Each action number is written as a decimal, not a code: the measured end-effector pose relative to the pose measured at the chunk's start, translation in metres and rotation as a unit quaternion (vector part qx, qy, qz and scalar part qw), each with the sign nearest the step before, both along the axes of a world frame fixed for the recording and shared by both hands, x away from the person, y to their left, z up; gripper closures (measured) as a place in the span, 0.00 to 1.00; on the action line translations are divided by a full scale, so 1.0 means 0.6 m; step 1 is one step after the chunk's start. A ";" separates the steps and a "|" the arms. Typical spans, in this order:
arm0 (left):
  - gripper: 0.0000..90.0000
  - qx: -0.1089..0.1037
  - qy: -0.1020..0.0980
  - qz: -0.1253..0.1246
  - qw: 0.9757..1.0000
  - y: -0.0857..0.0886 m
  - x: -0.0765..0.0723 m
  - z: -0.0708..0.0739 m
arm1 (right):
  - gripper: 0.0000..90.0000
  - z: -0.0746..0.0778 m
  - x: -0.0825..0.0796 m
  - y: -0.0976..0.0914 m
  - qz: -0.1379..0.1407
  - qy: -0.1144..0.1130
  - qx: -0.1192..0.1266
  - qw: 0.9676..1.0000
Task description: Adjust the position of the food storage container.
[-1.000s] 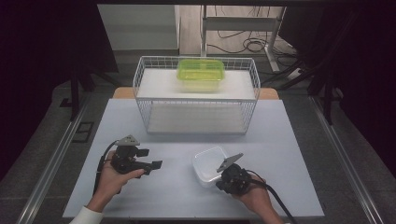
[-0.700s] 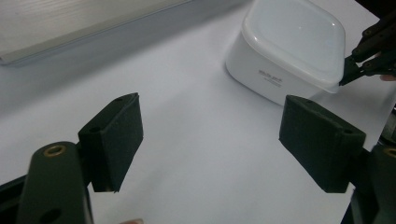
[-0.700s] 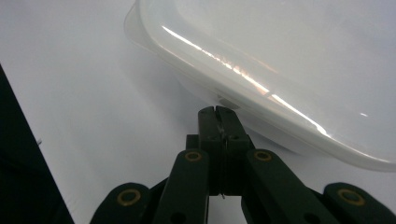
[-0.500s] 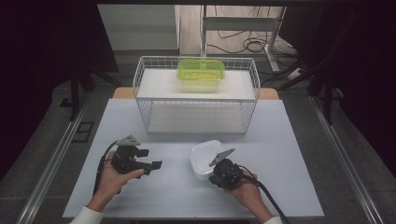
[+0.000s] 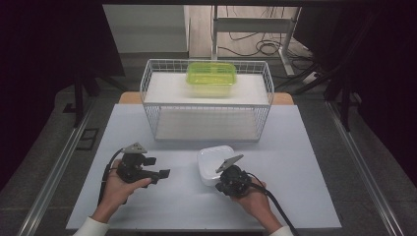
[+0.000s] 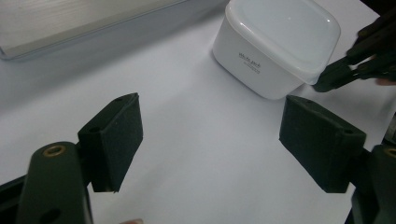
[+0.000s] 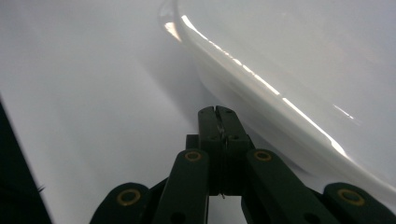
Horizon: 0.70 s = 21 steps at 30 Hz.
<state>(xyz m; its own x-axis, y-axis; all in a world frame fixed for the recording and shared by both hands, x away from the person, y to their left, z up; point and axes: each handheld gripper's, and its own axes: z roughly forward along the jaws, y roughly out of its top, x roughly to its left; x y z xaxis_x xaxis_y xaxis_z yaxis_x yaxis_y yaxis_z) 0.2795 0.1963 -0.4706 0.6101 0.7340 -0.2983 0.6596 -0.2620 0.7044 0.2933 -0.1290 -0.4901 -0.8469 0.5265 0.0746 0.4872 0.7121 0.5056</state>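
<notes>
A white lidded container (image 5: pixel 214 160) (image 6: pixel 275 42) sits on the pale table (image 5: pixel 300 162), in front of the wire basket. My right gripper (image 5: pixel 220 185) (image 7: pixel 218 111) is shut, with nothing between its jaws. Its tips rest against the container's near side, just under the lid's rim (image 7: pixel 261 88). In the left gripper view the right gripper (image 6: pixel 323 85) reaches that rim from the right. My left gripper (image 5: pixel 158 167) (image 6: pixel 210 135) is held to the left of the container. It stands open and points at the box, with bare table between its pads (image 6: pixel 116 135).
A white wire basket (image 5: pixel 206 105) stands at the back of the table, on a white shelf. A clear green lidded box (image 5: pixel 211 76) lies on top of it. Cables trail from both grippers toward the table's front edge.
My right gripper has moved left and a little away from the person. The white container has shifted slightly the same way. The left gripper has stayed put.
</notes>
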 end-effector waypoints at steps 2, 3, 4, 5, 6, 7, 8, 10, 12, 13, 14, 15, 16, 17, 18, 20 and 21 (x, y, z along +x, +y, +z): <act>0.24 -0.002 0.000 0.001 1.000 0.001 0.000 0.001 | 0.99 0.017 -0.005 -0.013 -0.002 0.002 0.016 1.000; 0.24 -0.003 -0.001 0.002 1.000 0.002 -0.001 0.001 | 0.99 0.024 -0.007 -0.018 -0.003 0.001 0.023 1.000; 0.24 -0.002 -0.001 0.002 1.000 0.003 0.000 0.000 | 0.99 0.037 -0.010 -0.029 -0.006 -0.003 0.033 0.999; 0.24 -0.002 0.000 0.003 1.000 0.003 0.000 0.000 | 0.99 0.059 -0.010 -0.047 -0.015 -0.015 0.044 0.999; 0.24 -0.002 0.000 0.003 1.000 0.003 0.000 0.000 | 0.99 0.059 -0.010 -0.047 -0.015 -0.015 0.044 0.999; 0.24 -0.001 0.001 0.003 1.000 0.002 0.000 -0.001 | 0.99 0.067 -0.008 -0.054 -0.020 -0.021 0.048 0.998; 0.24 -0.001 0.001 0.003 1.000 0.002 0.000 -0.001 | 0.99 0.079 -0.004 -0.066 -0.033 -0.030 0.055 0.998; 0.24 -0.001 0.001 0.002 1.000 0.001 0.000 -0.001 | 0.99 0.095 0.005 -0.084 -0.047 -0.052 0.053 0.996; 0.24 -0.001 0.002 0.002 1.000 0.000 0.001 -0.002 | 0.99 0.100 0.017 -0.100 -0.068 -0.066 0.048 0.994; 0.24 -0.001 0.002 0.002 1.000 -0.001 0.002 -0.002 | 0.99 0.099 0.025 -0.107 -0.081 -0.066 0.049 0.993; 0.24 0.000 0.003 0.001 1.000 -0.002 0.002 -0.003 | 0.99 0.096 0.031 -0.112 -0.088 -0.066 0.048 0.993; 0.24 0.001 0.004 0.000 1.000 -0.003 0.003 -0.004 | 0.99 0.090 0.042 -0.117 -0.097 -0.067 0.043 0.992; 0.24 0.002 0.003 -0.001 1.000 -0.003 0.003 -0.004 | 0.99 0.083 0.051 -0.120 -0.106 -0.066 0.035 0.992; 0.24 0.003 0.003 -0.002 1.000 -0.004 0.003 -0.005 | 0.99 0.076 0.057 -0.121 -0.109 -0.067 0.031 0.991; 0.24 0.003 0.003 -0.002 1.000 -0.005 0.003 -0.005 | 0.99 0.068 0.064 -0.121 -0.114 -0.066 0.022 0.991; 0.24 0.003 0.004 -0.002 1.000 -0.004 0.003 -0.005 | 0.99 0.039 0.078 -0.115 -0.111 -0.077 -0.013 0.991; 0.24 0.003 0.004 -0.002 1.000 -0.004 0.004 -0.005 | 0.99 0.039 0.078 -0.115 -0.111 -0.077 -0.013 0.991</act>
